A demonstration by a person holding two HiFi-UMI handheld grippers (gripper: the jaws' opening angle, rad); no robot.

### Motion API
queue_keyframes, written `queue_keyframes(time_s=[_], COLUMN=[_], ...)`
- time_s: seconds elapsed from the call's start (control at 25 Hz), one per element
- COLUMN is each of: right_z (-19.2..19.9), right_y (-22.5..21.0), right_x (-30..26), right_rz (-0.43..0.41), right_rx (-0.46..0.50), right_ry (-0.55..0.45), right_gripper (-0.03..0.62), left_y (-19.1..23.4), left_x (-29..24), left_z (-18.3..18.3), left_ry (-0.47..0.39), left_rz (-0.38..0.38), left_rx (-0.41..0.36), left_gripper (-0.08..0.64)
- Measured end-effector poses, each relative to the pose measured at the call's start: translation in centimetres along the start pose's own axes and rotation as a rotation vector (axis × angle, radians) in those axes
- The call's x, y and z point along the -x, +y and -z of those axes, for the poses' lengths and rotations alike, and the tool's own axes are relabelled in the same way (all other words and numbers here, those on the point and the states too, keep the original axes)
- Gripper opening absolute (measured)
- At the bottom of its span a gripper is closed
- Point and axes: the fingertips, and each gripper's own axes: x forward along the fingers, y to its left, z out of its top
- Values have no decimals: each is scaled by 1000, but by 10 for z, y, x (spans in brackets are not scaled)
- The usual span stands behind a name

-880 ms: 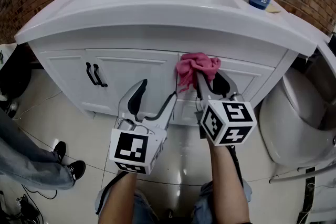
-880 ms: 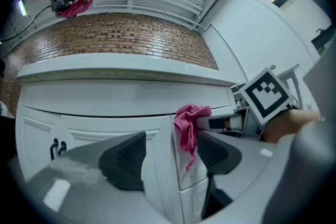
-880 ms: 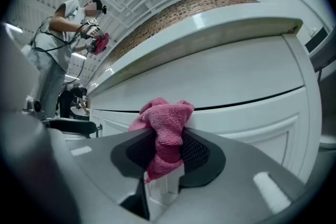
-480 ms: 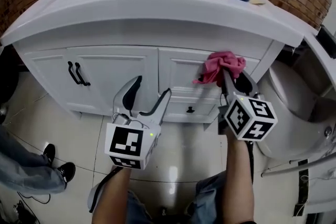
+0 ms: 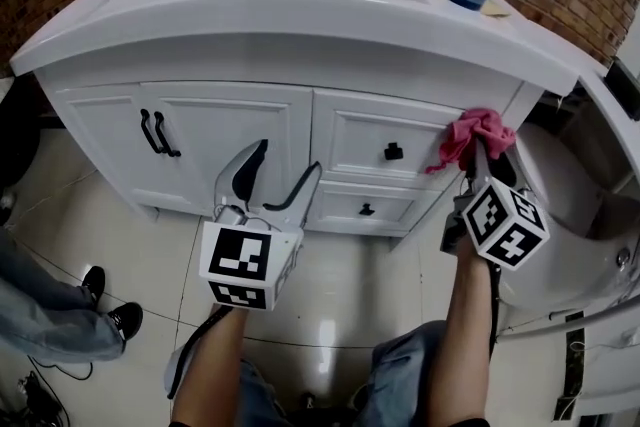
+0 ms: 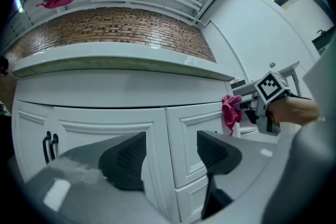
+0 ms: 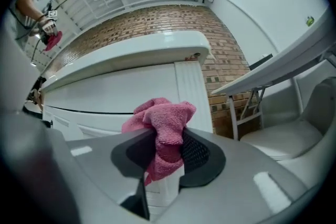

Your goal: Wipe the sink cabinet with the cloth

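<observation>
Sweeping rightward over the last 0.9 s, the right gripper (image 5: 480,153) is carrying the pink cloth (image 5: 468,135) from the middle of the sink cabinet (image 5: 230,127) across the upper drawer front (image 5: 358,135). It is now reaching the right corner post (image 7: 191,92), where the cloth appears to be pressing against the white face. Its jaws are clamping the bunched cloth at its middle, with a wad bulging forward and a tail hanging below. The left gripper (image 5: 286,167) is hovering near the cabinet front, its 2 jaws spread wide with nothing between them. The cloth is looking soft, light and limp. I judge a firm pinch on the gathered folds is serving best, since a loose edge would likely be slipping free under rubbing.
</observation>
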Motion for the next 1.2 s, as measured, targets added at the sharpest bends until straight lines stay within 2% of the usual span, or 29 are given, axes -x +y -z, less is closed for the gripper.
queue_keyframes(time_s=[0.08,0.2,0.36,0.48,0.56,0.68,0.96,1.08,1.2], right_z=[-1,4,22,36,42,46,41,37,29], right_y=[30,97,194,237,243,225,151,110,57], right_x=[-2,-5,1,2,-3,-11,-15,-14,-11], right_rz=[-74,-252,-492,-557,-538,-467,-317,-249,-126], right_rx=[7,39,172,236,230,234,271,237,243], right_ry=[-9,-15,6,27,50,83,131,152,158], right_gripper=[121,121,121,121,121,121,123,123,123], left_y=[10,28,47,56,59,60,56,45,28], left_x=[4,10,18,25,28,30,23,15,5], left_z=[-4,-4,-1,0,0,-1,-1,-1,1], left_ry=[-8,-20,-8,5,13,14,7,-4,-2], left_rz=[-27,-64,-112,-134,-143,-144,-130,-106,-72], left_rx=[21,36,44,29,12,6,39,51,44], left_gripper=[308,307,299,296,296,295,293,293,291])
